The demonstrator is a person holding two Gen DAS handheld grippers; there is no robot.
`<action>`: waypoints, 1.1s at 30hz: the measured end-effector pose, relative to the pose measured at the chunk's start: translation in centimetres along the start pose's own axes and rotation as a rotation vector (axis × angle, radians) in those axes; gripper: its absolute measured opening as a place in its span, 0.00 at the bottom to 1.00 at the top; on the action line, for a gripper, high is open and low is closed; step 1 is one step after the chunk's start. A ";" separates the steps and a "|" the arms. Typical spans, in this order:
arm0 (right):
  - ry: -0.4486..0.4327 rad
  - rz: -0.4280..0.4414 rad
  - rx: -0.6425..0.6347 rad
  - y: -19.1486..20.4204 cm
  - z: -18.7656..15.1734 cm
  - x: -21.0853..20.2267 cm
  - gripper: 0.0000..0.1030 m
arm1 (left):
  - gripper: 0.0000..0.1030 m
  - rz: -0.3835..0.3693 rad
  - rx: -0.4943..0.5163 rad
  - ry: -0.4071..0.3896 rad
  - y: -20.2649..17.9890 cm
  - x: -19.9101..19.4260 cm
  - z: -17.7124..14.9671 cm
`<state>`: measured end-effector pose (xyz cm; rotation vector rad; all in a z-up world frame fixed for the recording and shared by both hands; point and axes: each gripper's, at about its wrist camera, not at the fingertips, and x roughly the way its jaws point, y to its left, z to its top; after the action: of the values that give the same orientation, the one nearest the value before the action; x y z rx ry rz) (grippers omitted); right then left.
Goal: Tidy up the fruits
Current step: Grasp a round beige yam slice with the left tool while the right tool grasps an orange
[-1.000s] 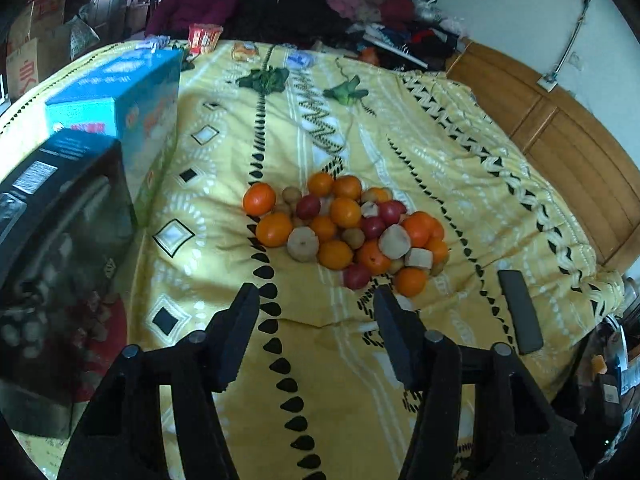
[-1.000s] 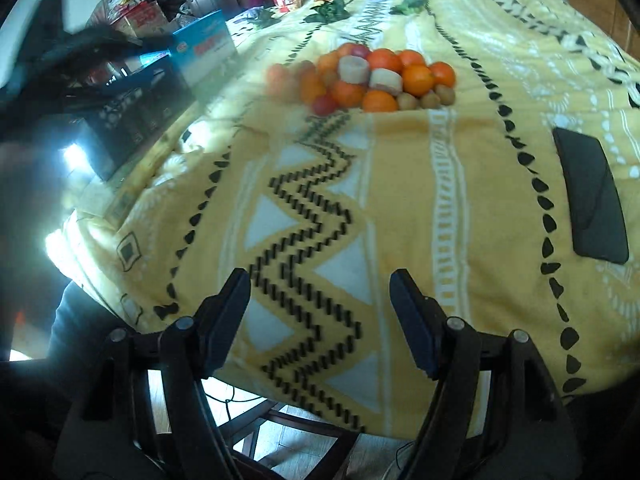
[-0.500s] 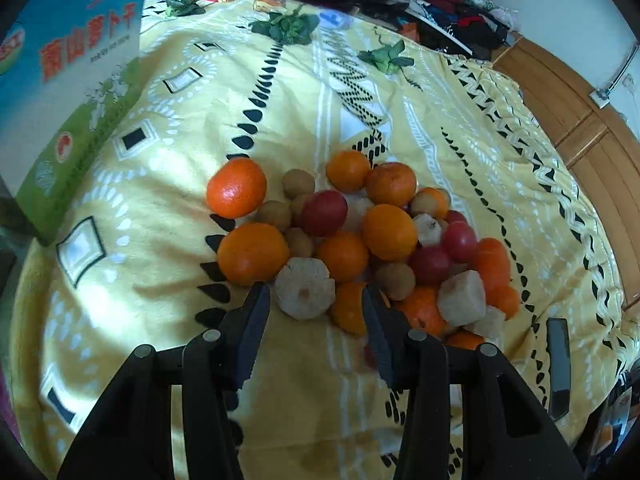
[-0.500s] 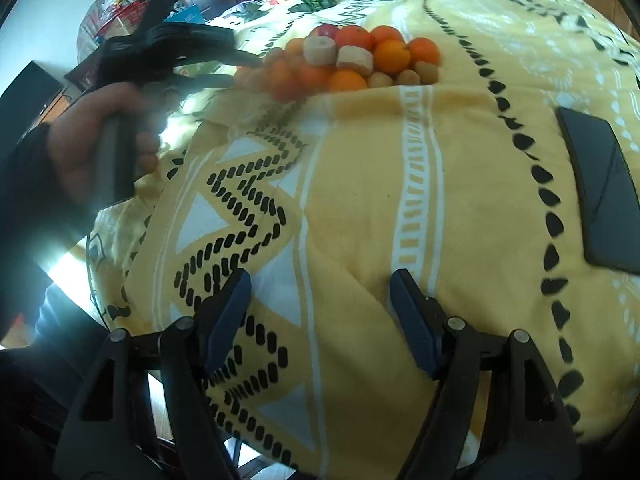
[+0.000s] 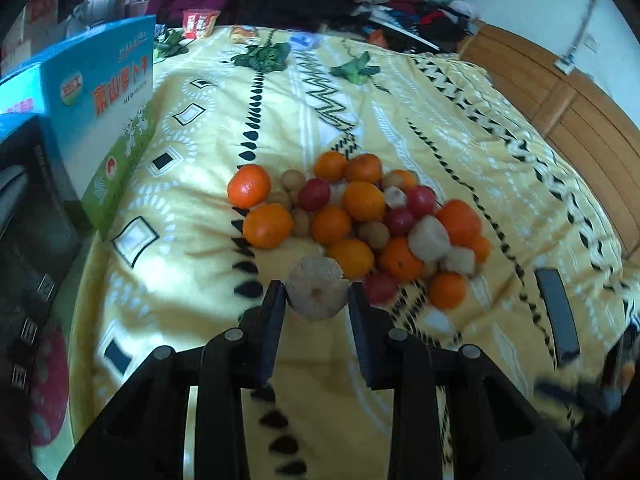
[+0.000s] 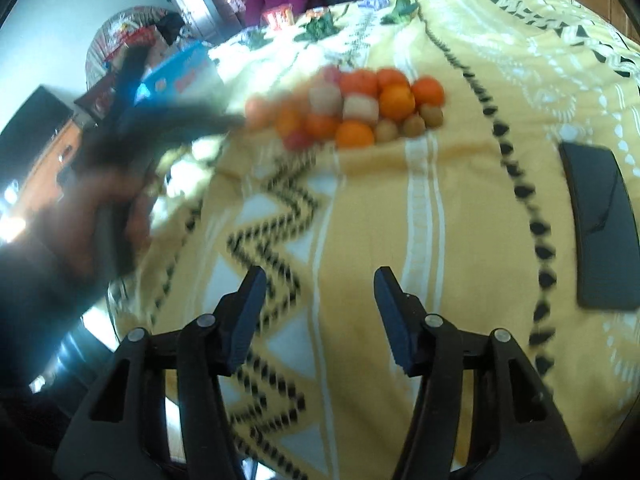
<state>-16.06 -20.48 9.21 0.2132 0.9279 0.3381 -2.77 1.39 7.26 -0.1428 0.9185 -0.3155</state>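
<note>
1. Grip: the left gripper [image 5: 316, 300] has just been closing on the pale cut fruit piece [image 5: 316, 293], lower centre.
2. Piece looks light, firm (maybe crumbly); hold its round sides.
3. Right gripper [image 6: 320, 300] has narrowed, holds nothing.

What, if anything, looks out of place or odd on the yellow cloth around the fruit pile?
A flat black slab, perhaps a phone, lies on the yellow cloth right of the fruit pile, the only non-food item there. Nothing looks spilled or damaged.

Left hand [image 6: 84, 216] motion-blurred (grip detail unreadable); phone [image 6: 600, 228] edge-cropped.
</note>
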 end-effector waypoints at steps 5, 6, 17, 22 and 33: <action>-0.041 -0.034 0.028 -1.0 5.2 3.3 0.55 | 0.32 -0.014 -0.023 0.009 0.3 -1.2 -1.5; -0.031 -0.032 0.047 -1.3 6.1 4.3 0.55 | 0.32 -0.016 -0.028 0.010 0.3 -1.2 -1.6; 0.061 -0.023 0.191 -3.2 8.3 10.7 0.55 | 0.32 -0.042 -0.027 0.035 -0.1 -0.2 -1.8; 0.061 -0.038 0.160 -3.3 8.3 10.4 0.38 | 0.32 -0.047 -0.023 0.025 -0.4 -0.8 -1.8; -0.026 -0.016 0.053 1.3 5.8 3.8 0.38 | 0.32 -0.048 -0.004 -0.081 -0.5 -7.2 -1.5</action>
<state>-9.50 -18.04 10.17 0.2585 0.9131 0.2955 -8.13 3.30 11.89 -0.1796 0.8364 -0.3498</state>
